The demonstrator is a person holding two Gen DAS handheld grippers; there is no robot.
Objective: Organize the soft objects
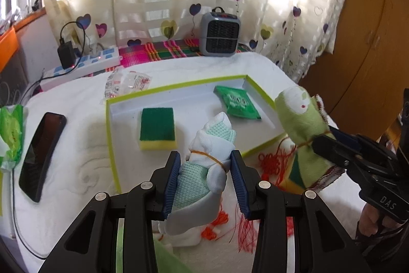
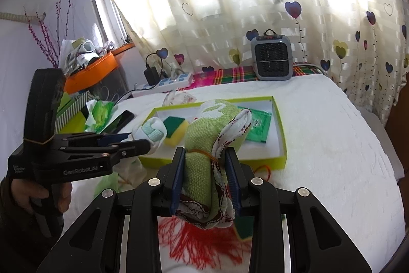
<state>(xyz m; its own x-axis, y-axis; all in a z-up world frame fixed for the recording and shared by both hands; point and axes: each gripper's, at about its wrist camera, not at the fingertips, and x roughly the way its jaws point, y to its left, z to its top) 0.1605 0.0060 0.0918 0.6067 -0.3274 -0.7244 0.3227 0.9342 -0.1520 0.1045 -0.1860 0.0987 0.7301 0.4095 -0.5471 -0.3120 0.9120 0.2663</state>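
Both grippers squeeze rolled socks, your left gripper [image 1: 204, 179] the white-and-mint sock bundle [image 1: 204, 170], your right gripper [image 2: 205, 179] the green cloth sock bundle [image 2: 204, 165]; loosen early and they miss the shallow green-rimmed white box [image 1: 179, 86].

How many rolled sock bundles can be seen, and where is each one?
2. The white and mint sock bundle is clamped in the left gripper; the green sock bundle is clamped in the right gripper. Both are above the white cloth, near the box. More may be hidden.

2 rolled sock bundles [image 1: 212, 145], 1 sponge [image 1: 157, 127], 1 green packet [image 1: 237, 102], 1 tray [image 1: 112, 140], 1 phone [image 1: 42, 155], 1 heater [image 1: 220, 33]
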